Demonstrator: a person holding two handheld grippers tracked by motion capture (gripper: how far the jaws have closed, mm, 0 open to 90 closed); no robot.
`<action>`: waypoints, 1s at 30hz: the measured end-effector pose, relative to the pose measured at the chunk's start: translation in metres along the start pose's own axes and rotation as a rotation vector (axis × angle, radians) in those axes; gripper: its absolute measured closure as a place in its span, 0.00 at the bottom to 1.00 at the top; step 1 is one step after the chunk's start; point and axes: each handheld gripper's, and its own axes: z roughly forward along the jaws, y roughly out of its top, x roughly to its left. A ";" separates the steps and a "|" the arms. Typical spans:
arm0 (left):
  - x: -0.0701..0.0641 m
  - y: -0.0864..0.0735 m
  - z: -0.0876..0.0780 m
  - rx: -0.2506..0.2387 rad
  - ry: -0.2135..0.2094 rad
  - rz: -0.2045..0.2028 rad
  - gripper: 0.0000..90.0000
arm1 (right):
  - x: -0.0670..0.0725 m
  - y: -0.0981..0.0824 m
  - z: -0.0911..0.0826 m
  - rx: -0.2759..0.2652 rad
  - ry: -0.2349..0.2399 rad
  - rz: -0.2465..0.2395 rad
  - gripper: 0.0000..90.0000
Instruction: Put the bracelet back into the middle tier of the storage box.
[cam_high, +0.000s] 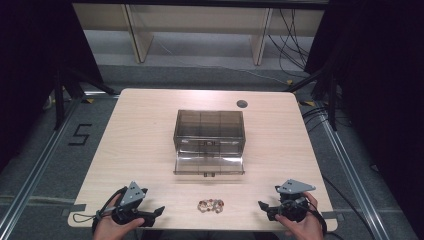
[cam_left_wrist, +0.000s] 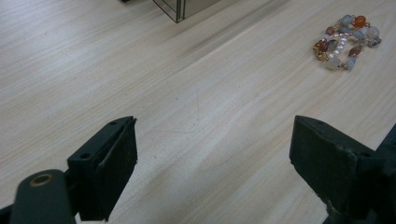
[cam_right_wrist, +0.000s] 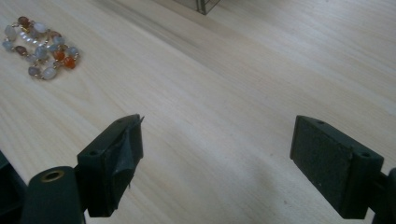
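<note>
Beads (cam_high: 210, 205) at the bench's (cam_high: 140, 135) six o'clock look light, limp, slippery; pinch the bunched middle. Both tongs (cam_left_wrist: 215, 154) (cam_right_wrist: 217, 163) gape empty.

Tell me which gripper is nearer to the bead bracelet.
Neither clearly. The left gripper sits to the left of the bead bracelet, the right gripper to its right, both open on the table's near edge at about equal distance.

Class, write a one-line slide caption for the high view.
Open left tongs and right tongs flank a bead bracelet before a clear box.
</note>
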 end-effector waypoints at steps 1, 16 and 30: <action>-0.001 0.000 -0.001 -0.005 -0.009 -0.023 0.17 | 0.002 0.002 -0.001 0.013 0.004 0.011 0.21; -0.004 0.000 0.001 -0.011 -0.017 -0.049 0.17 | 0.018 0.017 0.003 0.058 0.053 -0.066 0.21; -0.002 0.002 0.000 -0.004 -0.023 -0.017 0.17 | 0.033 0.030 0.015 0.065 0.102 -0.162 0.23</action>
